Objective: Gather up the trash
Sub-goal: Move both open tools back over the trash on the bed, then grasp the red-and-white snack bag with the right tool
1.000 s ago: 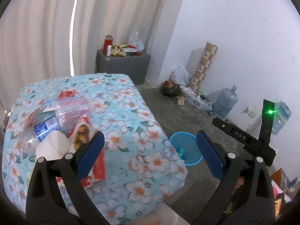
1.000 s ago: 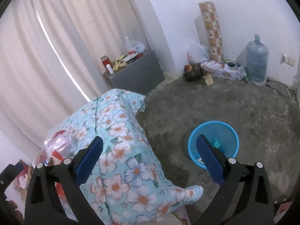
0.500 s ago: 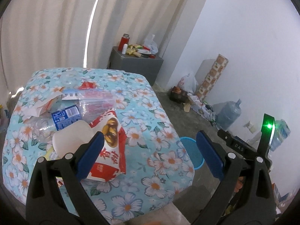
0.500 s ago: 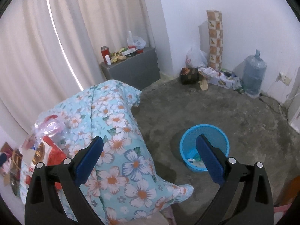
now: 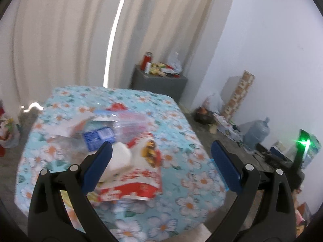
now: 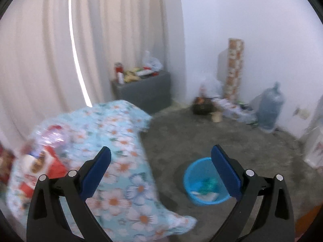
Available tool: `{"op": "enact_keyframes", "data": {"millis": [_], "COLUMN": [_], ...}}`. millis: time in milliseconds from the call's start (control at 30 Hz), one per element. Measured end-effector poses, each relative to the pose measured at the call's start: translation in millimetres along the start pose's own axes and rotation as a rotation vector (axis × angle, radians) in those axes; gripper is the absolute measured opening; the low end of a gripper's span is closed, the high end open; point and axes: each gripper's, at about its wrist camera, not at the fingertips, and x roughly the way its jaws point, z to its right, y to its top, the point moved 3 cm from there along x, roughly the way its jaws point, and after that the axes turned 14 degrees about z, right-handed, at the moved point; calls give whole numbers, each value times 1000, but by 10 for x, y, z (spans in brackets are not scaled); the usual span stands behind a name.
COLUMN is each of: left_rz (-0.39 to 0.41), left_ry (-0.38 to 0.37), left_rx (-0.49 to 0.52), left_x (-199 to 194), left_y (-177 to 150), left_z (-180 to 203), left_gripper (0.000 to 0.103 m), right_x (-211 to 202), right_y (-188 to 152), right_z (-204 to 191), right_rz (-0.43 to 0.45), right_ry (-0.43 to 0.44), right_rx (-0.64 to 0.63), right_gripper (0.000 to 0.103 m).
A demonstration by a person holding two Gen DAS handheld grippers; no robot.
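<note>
A heap of trash lies on the floral-clothed table (image 5: 181,141): a red snack bag (image 5: 141,177), a white cup (image 5: 119,157), a clear plastic bottle with a blue label (image 5: 99,135) and crumpled clear plastic (image 5: 131,121). My left gripper (image 5: 161,161) hovers open above the heap's near side, nothing between its fingers. My right gripper (image 6: 161,163) is open too, held over the table's right edge (image 6: 141,141). On the floor to the right stands a blue bin (image 6: 203,183) with some trash inside. The red snack bag (image 6: 46,165) shows at the right wrist view's left.
A grey cabinet (image 5: 159,82) loaded with bottles and bags stands by the curtain. A water jug (image 6: 270,106), a patterned tall box (image 6: 234,68) and floor clutter (image 6: 203,102) line the far wall. Bare concrete floor (image 6: 191,137) lies between table and bin.
Both views have swung left toward the table; the trash heap now sits closer under my left gripper, and the bin has slid toward the right finger in the right wrist view. Both grippers stayed open.
</note>
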Motion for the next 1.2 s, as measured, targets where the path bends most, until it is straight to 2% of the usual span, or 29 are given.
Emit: {"op": "enact_keyframes", "data": {"millis": [100,300,667,867,967,1100,1200], "left_rz": [30,49,46,33,17,-5,-13], "left_ry": [46,109,117,136,138,143,139], "left_rx": [-9,-55,-92,-54,-51,-56,-67], "left_x": [-122,-288,-322,-303,-289,-258,-244], "left_y": [33,-16,-234,-373,-442,-542,-583], "left_z": [-192,-623,-968,-1069,-1110,-1172,-1212], "left_gripper": [94,94,94,93,88,79,73], "right_x": [-21,102,273,411,517,707,847], "right_y": [-10,-212,-585,-660,-699,-799,-940], "right_z": [51,-111,-946,-1528,-1815,-2192,-2341], "right_rz": [6,-139,-351,-444,-492,-545,-586], "right_ry": [95,277,526,609,625,616,583], "right_rx": [102,269,336,312,290,237,200], "right_gripper": [96,96,96,96,95,92,84]}}
